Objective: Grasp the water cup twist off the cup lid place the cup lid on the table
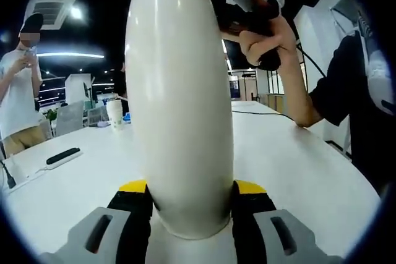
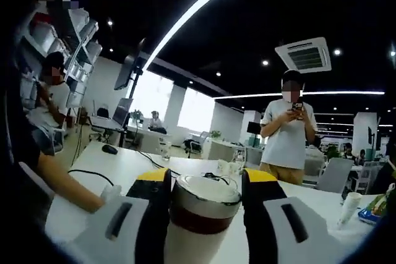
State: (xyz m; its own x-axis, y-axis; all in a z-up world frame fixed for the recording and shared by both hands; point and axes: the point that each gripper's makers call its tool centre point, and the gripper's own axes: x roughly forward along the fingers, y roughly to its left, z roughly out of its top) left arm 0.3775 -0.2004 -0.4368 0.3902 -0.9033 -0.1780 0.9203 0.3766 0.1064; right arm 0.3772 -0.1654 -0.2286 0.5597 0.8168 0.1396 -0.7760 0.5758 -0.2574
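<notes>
Unlabelled water cup (image 1: pixel 179 103) (jaws either side)

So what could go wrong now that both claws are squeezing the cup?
1. The left claw clamps the smooth, rounded body of the white water cup near its base; twisting might make it slip or spin.
2. The right claw grips around the cup lid; if it pops free suddenly, anything inside could spill onto the white table.
3. A cable lies on the table nearby, so putting the lid down there could leave it wobbly.
</notes>
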